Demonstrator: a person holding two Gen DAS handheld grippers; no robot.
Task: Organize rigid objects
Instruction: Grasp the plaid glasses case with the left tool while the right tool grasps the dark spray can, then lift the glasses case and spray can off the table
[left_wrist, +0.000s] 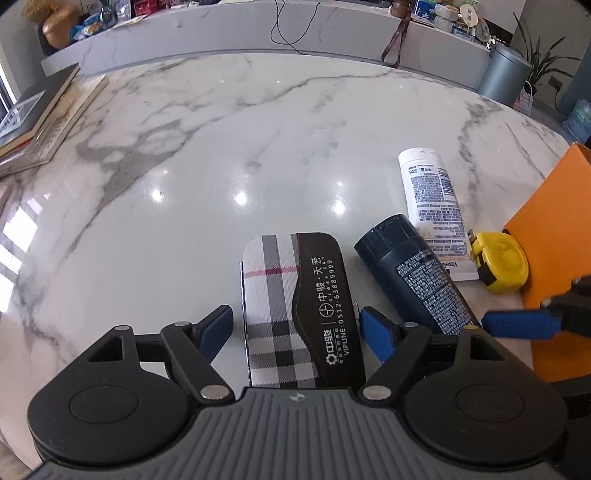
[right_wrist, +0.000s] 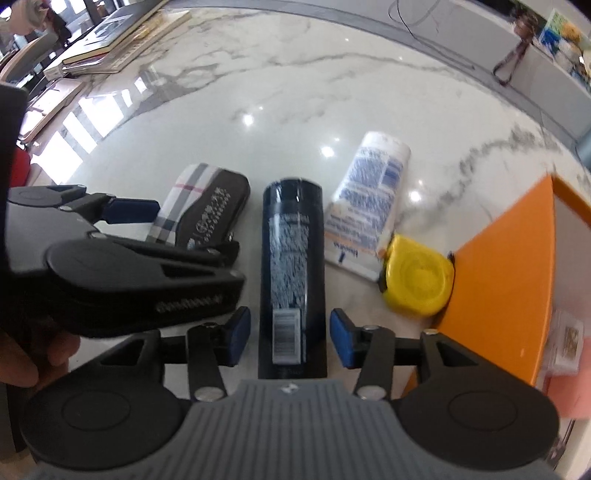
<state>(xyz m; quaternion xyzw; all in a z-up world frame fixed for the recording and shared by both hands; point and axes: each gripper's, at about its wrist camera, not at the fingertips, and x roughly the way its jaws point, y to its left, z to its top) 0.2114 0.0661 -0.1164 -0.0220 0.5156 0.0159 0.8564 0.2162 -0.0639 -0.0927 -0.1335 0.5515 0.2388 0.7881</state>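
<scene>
A white marble table (left_wrist: 258, 140) with grey veins fills both views, glossy enough to mirror ceiling lights, and a raised marble ledge (left_wrist: 236, 33) runs along its far edge, crowded with packets and jars too small to name. On the table's far left lies a stack of books (left_wrist: 40, 110); at the ledge's right end stands a grey cylindrical bin (left_wrist: 504, 72), with a potted plant (left_wrist: 543, 59) beyond it. An orange box (right_wrist: 509, 273) sits open at the right edge of the table. Pressed against its near wall is a yellow tape measure (right_wrist: 417, 277), which also touches the flat end of a white tube (right_wrist: 365, 199) lying on its side. Just left of the tube lies a dark blue bottle (right_wrist: 291, 258), cap pointing away, and left of that a plaid-and-brown case (left_wrist: 299, 314) with white printed lettering. The left gripper (left_wrist: 297, 328) is spread wide around the case, its 2 blue pads (left_wrist: 214, 326) clear of both sides. The right gripper (right_wrist: 284, 338) is likewise parted, straddling the bottle's base without touching it. The left gripper's body crowds the bottle's left side in the right wrist view.
</scene>
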